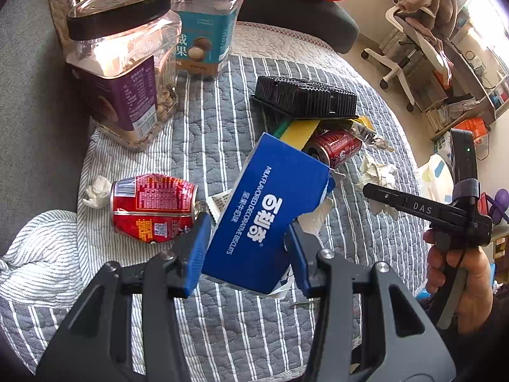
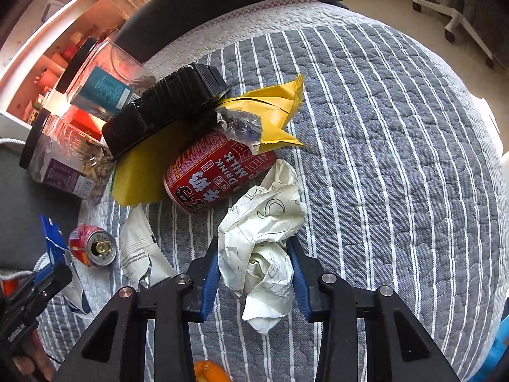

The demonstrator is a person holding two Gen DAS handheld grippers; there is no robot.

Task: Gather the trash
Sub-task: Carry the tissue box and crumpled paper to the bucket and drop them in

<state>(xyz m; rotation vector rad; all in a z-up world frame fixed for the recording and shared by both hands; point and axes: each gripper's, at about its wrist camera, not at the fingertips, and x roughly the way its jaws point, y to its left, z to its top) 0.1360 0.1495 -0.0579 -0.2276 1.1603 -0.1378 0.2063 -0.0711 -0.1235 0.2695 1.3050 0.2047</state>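
Left gripper clamps the blue box across its sides, above the quilt; light card, crushable, torn end weak. Right gripper straddles crumpled paper, contact uncertain; soft, weightless, take mid-wad.

Bare quilt lies open rightward; jars crowd the far-left side

Left gripper clamps its blue fingers on a box; right gripper pinches paper.
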